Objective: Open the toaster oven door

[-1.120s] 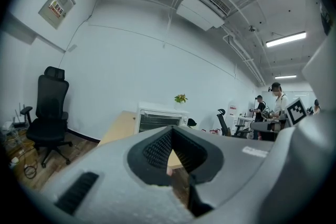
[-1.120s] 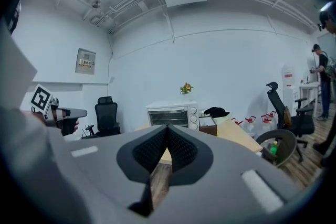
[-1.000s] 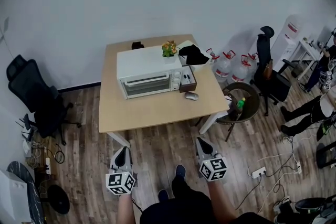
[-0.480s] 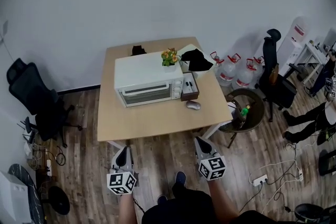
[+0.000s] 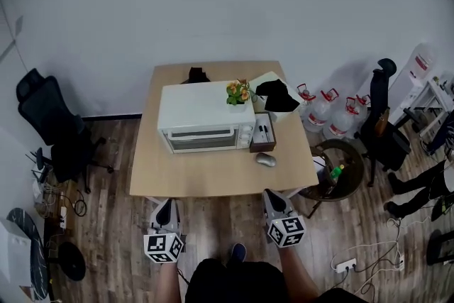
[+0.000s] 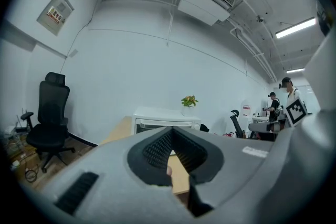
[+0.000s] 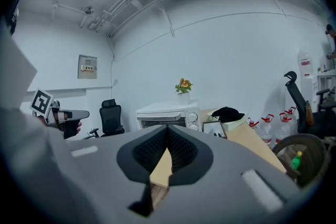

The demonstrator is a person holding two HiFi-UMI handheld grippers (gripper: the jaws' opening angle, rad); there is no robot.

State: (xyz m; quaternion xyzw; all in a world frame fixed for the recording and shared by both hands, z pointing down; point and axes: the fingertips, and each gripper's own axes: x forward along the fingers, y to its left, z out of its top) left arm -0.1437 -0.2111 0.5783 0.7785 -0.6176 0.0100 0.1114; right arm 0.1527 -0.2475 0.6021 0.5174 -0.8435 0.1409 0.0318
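**Door shut, grippers not at it yet**

Left gripper (image 5: 164,205): jaws pressed together, empty, at the near table (image 5: 213,177) edge. Toaster oven (image 5: 207,117) sits mid-table toward the far side. Its door (image 5: 206,140) is probably rigid glass, bottom-hinged and a bit springy, so pull it by the top handle (image 5: 206,131). Right gripper (image 5: 274,196): also closed, empty. Versus 1 s ago: table nearer, oven squarer-on.

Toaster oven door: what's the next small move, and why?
Probably carry the right tool forward over the table toward the toaster oven door, parting its jaws on the way. The door is shut; the left tool and the right one hang short of the table's near edge, jaws together, empty.
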